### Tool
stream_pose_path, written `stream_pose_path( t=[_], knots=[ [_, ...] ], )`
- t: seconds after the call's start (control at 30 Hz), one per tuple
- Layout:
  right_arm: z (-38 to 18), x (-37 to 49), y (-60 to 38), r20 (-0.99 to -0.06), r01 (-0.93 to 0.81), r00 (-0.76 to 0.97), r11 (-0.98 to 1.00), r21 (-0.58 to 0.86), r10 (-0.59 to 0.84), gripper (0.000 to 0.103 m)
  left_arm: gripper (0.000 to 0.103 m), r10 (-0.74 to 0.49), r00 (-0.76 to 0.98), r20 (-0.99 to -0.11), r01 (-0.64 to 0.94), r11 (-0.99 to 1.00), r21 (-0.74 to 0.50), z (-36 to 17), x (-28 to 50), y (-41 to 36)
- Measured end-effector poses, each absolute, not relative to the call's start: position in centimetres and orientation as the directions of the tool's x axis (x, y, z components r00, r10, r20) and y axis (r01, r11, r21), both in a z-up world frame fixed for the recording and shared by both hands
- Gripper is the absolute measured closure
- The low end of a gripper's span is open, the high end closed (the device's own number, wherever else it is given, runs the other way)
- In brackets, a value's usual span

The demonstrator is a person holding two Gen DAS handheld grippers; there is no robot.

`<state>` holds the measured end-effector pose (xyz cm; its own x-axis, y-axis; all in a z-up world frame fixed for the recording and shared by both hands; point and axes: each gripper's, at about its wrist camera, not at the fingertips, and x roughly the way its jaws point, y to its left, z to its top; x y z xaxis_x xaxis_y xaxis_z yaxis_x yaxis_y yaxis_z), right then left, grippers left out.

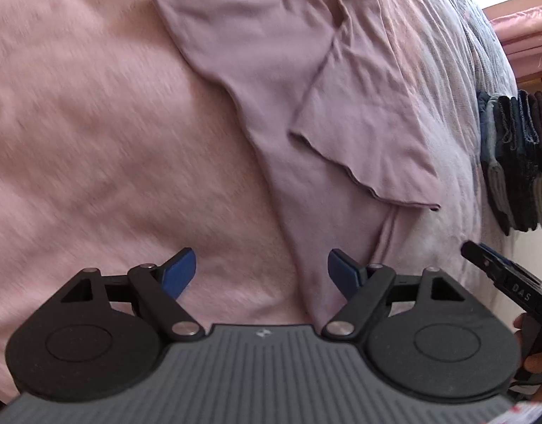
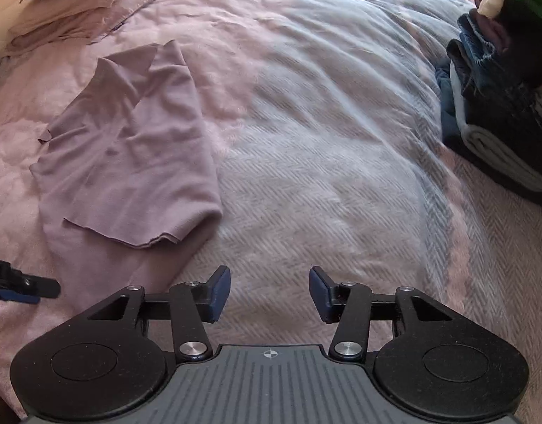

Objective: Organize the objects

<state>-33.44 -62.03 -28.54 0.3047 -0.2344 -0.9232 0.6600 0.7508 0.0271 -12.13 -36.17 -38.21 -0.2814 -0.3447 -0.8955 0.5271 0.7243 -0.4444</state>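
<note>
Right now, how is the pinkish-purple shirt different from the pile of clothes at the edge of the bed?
The mauve shirt is one garment lying loose and rumpled; the clothes pile is many folded pieces stacked up. The shirt is pale, nearly the colour of the bedspread; the pile is mostly dark blue and grey. The shirt lies near the left gripper; the pile sits further off, to the right. Both rest on the bedspread, and neither is being held.
</note>
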Motion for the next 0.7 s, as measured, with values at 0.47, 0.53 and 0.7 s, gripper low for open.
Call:
stream_pose_path(
  t=[0.47, 0.53, 0.7],
  knots=[
    [-27.9, -37.8, -62.1, -0.931, 0.729, 0.265, 0.684, 0.025, -0.249, 0.057, 0.102, -0.462, -0.380, -0.801, 0.312, 0.751, -0.582, -41.2, -14.9, -35.1],
    [-27.8, -37.1, -61.5, -0.930, 0.714, 0.280, 0.699, 0.036, -0.238, 0.057, 0.103, -0.456, -0.338, -0.823, 0.397, 0.724, -0.564, -38.8, -13.9, -33.8],
    [-27.4, -34.1, -58.8, -0.922, 0.628, 0.349, 0.772, 0.097, -0.168, 0.057, 0.103, -0.410, -0.215, -0.886, 0.550, 0.699, -0.457, -32.6, -10.7, -28.0]
  ],
)
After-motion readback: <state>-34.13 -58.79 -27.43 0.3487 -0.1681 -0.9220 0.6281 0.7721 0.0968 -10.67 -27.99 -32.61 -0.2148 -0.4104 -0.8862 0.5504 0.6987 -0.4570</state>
